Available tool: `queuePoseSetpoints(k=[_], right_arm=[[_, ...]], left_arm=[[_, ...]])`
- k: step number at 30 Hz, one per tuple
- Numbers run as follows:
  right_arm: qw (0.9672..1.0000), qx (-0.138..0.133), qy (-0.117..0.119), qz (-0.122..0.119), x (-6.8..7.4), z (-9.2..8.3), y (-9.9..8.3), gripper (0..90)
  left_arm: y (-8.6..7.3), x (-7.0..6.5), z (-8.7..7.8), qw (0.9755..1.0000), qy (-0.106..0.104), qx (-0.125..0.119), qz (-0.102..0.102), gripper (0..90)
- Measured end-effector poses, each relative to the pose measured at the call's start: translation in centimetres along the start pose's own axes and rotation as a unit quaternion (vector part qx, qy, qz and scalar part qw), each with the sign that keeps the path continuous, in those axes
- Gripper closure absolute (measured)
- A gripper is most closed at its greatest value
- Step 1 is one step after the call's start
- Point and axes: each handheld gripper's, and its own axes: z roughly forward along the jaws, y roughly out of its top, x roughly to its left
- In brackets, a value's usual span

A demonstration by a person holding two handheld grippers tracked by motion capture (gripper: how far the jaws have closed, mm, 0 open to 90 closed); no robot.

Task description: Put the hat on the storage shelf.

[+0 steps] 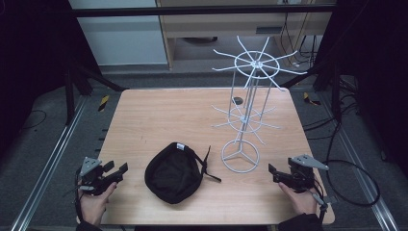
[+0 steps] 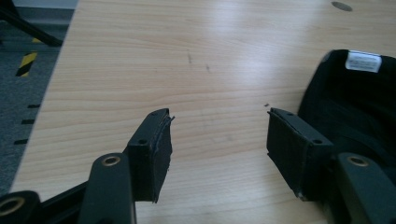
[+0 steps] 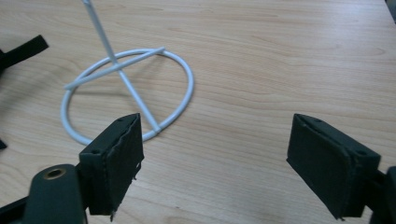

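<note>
Black cap (image 1: 173, 172) lying upside down near the front middle of a wooden table (image 1: 159, 115), its hollow holding nothing. The left gripper view shows a white label (image 2: 363, 60) on its inner rim. Just beside it to the right stands a white wire rack (image 1: 245, 96). Left gripper (image 1: 115, 172) and right gripper (image 1: 272, 173) sit at the front corners, jaws apart, gripping nothing.
</note>
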Motion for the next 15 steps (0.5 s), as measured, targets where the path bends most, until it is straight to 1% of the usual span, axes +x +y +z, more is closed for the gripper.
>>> queuePoseSetpoints(k=[2,4,5,6,7,8,10,15], right_arm=[[1.0000,0.000,0.002,-0.002,0.1,-0.1,0.0,20.4],[1.0000,-0.002,0.004,-0.009,0.5,-0.2,0.0,22.2],[0.9999,0.000,0.013,-0.009,1.0,-0.3,0.0,23.7],[0.9999,0.000,0.013,-0.009,1.0,-0.3,0.0,23.7],[0.9996,0.007,0.020,-0.016,1.6,-0.2,0.0,25.9],[0.9996,0.007,0.020,-0.016,1.6,-0.2,0.0,25.9],[0.9991,0.013,0.029,-0.027,2.2,-0.1,0.0,26.9],[0.9978,0.013,0.053,-0.039,3.6,0.2,0.2,28.1]], left_arm=[[0.0,-0.6,0.0,0.9999,-0.008,0.006,0.003,39.8],[-0.1,-1.1,0.0,0.9998,-0.016,0.010,0.007,39.9],[-0.2,-1.5,-0.1,0.9996,-0.024,0.011,0.010,40.0],[-0.2,-1.5,-0.1,0.9996,-0.024,0.011,0.010,40.0],[-0.2,-1.7,-0.2,0.9995,-0.028,0.011,0.012,40.0],[-0.2,-1.9,-0.2,0.9994,-0.032,0.010,0.013,40.0],[-0.2,-2.4,-0.3,0.9990,-0.039,0.013,0.017,40.0],[-0.3,-3.3,-0.2,0.9982,-0.053,0.019,0.021,39.9]])
